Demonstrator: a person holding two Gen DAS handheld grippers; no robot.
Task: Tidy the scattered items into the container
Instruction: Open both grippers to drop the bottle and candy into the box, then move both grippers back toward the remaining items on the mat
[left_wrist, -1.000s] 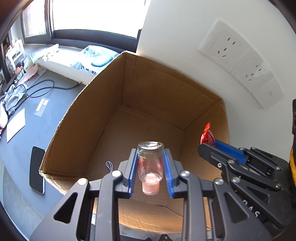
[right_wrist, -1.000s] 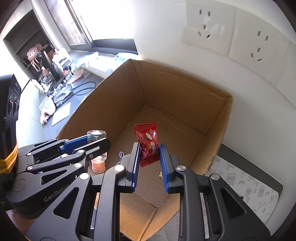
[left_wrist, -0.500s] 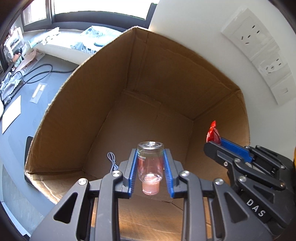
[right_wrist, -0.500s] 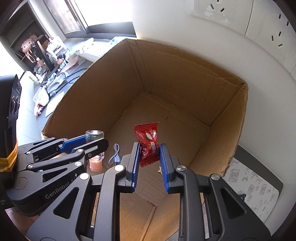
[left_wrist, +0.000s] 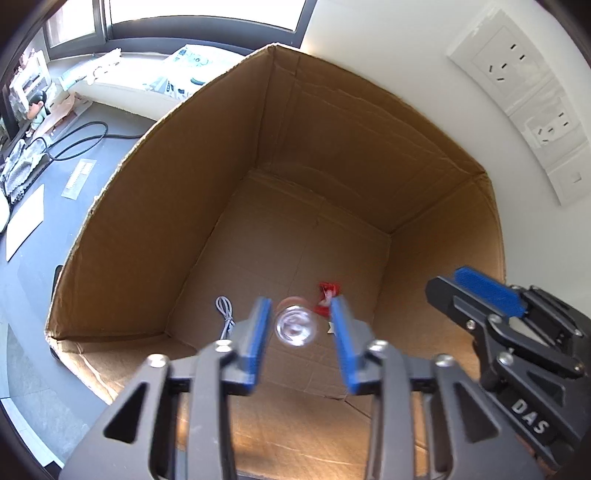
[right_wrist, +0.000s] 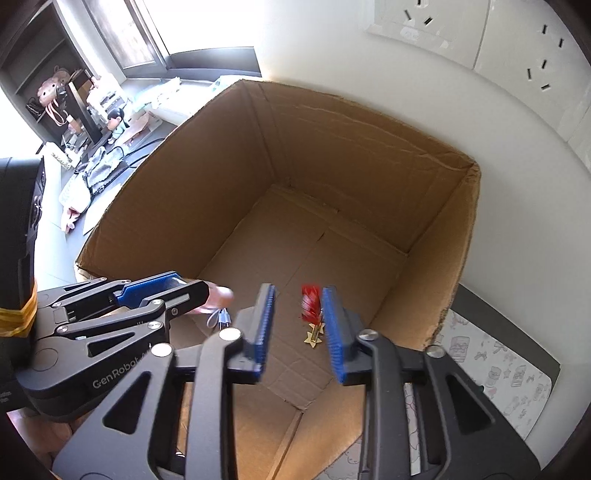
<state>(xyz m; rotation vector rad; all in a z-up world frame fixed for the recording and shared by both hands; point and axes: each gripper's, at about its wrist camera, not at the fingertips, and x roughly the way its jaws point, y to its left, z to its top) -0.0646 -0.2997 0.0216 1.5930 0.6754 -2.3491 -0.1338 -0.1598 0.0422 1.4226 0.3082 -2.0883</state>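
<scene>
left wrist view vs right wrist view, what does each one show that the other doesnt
Only the left wrist view shows the clear glass bottle end-on, blurred, between the open left hand-held gripper fingers. Only the right wrist view shows a small gold star on the box floor and a patterned mat beside the box. Both show the cardboard box, the red snack packet, the white cable and the open right hand-held gripper.

The cardboard box (left_wrist: 155, 206) is open-topped, brown, with corrugated walls and a seamed flap floor. A clear glass jar (left_wrist: 296, 326), blurred, appears mouth-on above the box floor near the front; its pink end (right_wrist: 221, 293) shows in the right wrist view. A red snack packet (right_wrist: 311, 304), blurred, is roughly upright inside the box, beside the jar. A white cable (left_wrist: 225, 314) lies coiled on the floor near the left wall.
</scene>
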